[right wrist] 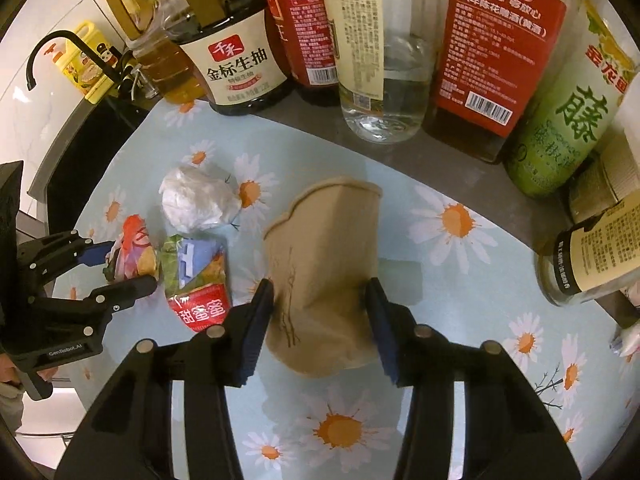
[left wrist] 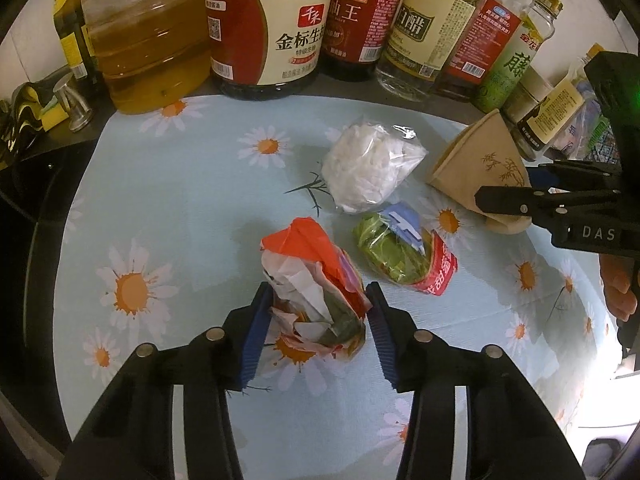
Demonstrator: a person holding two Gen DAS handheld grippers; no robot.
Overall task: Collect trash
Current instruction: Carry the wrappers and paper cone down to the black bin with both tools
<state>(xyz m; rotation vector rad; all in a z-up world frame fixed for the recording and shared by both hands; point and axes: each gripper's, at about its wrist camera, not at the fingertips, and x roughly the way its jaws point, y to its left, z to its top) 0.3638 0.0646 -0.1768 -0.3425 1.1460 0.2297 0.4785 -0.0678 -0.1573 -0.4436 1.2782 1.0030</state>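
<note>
Trash lies on a daisy-print cloth [left wrist: 192, 216]. My left gripper [left wrist: 318, 300] straddles a crumpled red and white wrapper [left wrist: 316, 280], its blue pads touching both sides; it also shows in the right wrist view [right wrist: 132, 256]. My right gripper [right wrist: 320, 292] straddles a squashed brown paper cup [right wrist: 328, 264], pads against its sides; the cup also shows in the left wrist view [left wrist: 480, 168]. A green and red snack packet [left wrist: 404, 256] and a white crumpled plastic bag [left wrist: 368, 168] lie between the two.
A row of oil, soy sauce and vinegar bottles [left wrist: 272, 32] stands along the back edge of the cloth. A small spice jar [right wrist: 592, 264] stands at the right. A dark sink and black tap [right wrist: 52, 56] lie to the left.
</note>
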